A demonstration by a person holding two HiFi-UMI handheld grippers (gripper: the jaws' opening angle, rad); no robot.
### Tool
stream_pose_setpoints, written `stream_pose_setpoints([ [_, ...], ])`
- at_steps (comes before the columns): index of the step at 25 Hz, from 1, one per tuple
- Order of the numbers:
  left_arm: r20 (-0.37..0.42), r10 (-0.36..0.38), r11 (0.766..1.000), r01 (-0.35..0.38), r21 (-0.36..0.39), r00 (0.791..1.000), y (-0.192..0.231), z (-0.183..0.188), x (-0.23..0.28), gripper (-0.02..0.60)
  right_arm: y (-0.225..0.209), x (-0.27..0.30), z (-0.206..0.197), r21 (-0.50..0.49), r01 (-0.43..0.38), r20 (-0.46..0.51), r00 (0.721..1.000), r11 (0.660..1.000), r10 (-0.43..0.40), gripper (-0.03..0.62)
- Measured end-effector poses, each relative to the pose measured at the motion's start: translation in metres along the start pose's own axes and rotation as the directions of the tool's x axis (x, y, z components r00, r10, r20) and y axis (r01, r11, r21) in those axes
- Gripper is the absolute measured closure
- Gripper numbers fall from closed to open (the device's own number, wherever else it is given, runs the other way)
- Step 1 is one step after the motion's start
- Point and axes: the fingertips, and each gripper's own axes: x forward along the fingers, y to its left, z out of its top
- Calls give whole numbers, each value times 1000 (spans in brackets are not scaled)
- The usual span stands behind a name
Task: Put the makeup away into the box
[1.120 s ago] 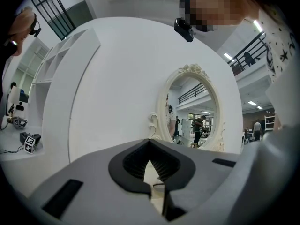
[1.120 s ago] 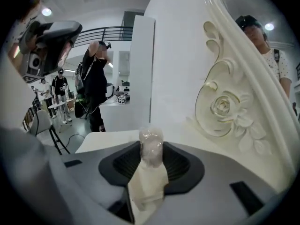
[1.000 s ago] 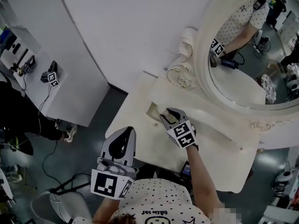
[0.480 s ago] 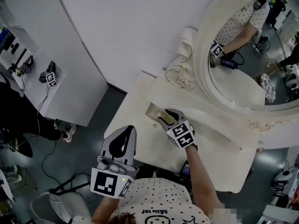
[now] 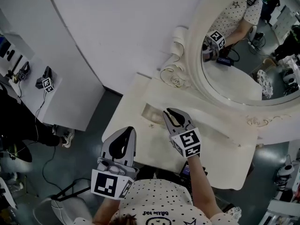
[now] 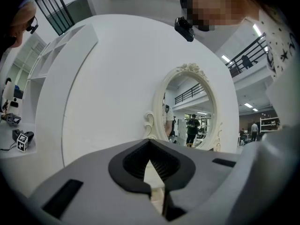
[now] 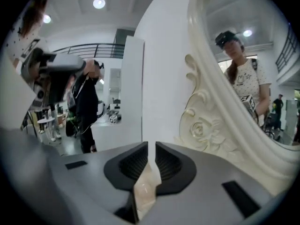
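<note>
We have the right hand-held gripper (image 5: pixel 171 112) hanging over the tabletop (image 5: pixel 220 146), tips just right of the box (image 5: pixel 146 108) and not touching it. Its jaws are narrow and closing. In the right gripper view we see a slim gap at the tips with nothing pinched there. Lower in that gap there's a glossy pale beige patch, and we can't tell whether it's an item or the tabletop seen through. The box is the rectangular recess at the tabletop's left end, near the foot of the mirror (image 5: pixel 243 46). Its inside reads pale from the head view. We can't pick out the makeup in any view, in the box or elsewhere. The left hand-held gripper (image 5: pixel 129 131) sits at the tabletop's near-left corner, well apart from the box and pointing level toward the mirror. Its jaws are together at the tips with nothing between them, and only cream tabletop shows through the loop behind the pads. The mirror is oval with a carved cream frame, at far right. A carved rose (image 7: pixel 204 130) sits at the frame's lower left, just beyond the right jaws. The glass reflects a dotted sleeve and a marker cube. A white shelf (image 5: pixel 70 102) stands far left.
</note>
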Motion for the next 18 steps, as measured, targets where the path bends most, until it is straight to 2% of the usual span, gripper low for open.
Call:
stream_pose_setpoints([
  [2,3,-21,1000,21,0,1000,-7,0,3,577,-6,-27,21,52,51,91,994,997,-56,583],
  [4,7,-47,999,47,2,999,-17,1,7,577,-11,-56,39,84,90,167,980,992,-103,588],
  [7,14,-89,996,89,4,996,-35,1,10,577,-20,-104,60,82,158,253,952,984,-174,589],
  [13,26,-180,984,180,12,983,-81,1,14,577,-39,-214,79,109,339,356,864,934,-356,589],
  [18,24,-234,972,234,16,972,-127,2,5,577,-42,-294,78,142,452,377,798,881,-470,589],
])
